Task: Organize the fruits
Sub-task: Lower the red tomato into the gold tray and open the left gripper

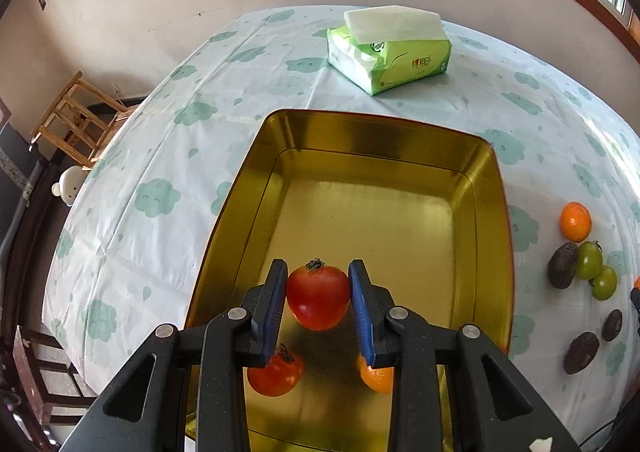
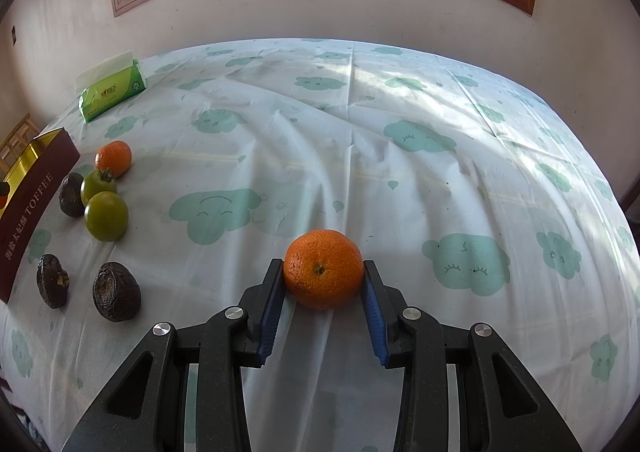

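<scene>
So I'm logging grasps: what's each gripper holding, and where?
Left gripper clamps the red tomato across its sides; right gripper clamps the orange likewise.

Left gripper (image 1: 318, 272) clamping red tomato (image 1: 318, 298), above gold tin (image 1: 384, 211)

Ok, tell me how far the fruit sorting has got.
Done: one red tomato and one orange lie in the gold tin. In hand: the left gripper holds a second tomato over the tin; the right gripper grips an orange. Left: an orange, two green tomatoes, three dark fruits.
</scene>
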Motion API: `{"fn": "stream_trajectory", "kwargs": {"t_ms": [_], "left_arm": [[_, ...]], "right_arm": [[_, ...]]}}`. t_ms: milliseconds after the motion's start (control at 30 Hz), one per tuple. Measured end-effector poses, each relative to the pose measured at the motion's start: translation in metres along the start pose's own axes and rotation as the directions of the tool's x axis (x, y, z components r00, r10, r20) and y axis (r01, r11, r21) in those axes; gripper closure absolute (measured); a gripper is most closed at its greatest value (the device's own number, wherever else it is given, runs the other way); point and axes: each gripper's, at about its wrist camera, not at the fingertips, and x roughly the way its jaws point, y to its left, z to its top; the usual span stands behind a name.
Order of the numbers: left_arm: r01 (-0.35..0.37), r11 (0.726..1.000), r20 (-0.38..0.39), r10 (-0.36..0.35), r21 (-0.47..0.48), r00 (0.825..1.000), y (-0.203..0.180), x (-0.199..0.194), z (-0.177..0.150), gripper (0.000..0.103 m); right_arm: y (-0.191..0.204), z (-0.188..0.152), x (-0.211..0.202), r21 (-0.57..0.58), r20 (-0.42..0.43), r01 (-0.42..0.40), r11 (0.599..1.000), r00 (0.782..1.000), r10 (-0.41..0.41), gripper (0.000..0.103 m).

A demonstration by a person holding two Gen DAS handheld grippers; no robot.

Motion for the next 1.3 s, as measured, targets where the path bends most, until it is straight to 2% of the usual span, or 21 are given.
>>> {"fn": "stream_trajectory", "kwargs": {"t_ms": [367,900,1300], "left_arm": [[-0.005,1.000,-0.053,0.005,-0.006,0.999,0.009,0.026,-0.006,0.075],[-0.013,1.000,-0.042,0.014,0.006,0.999,0.008,0.028,-0.007,0.073],[0.038,0.999,-0.007,-0.038,-0.006,0.999,0.010,0.012,-0.009,0.072]], "right_arm": [[0.000,0.000,0.000,0.000,-0.002,0.004,1.000,1.000,-0.004,0.064],[0.001,0.001,0.000,0.000,-0.003,0.007,1.000,1.000,-0.007,0.064],[0.001,0.001,0.000,0.001,-0.003,0.008,1.000,1.000,-0.008,0.064]]}}
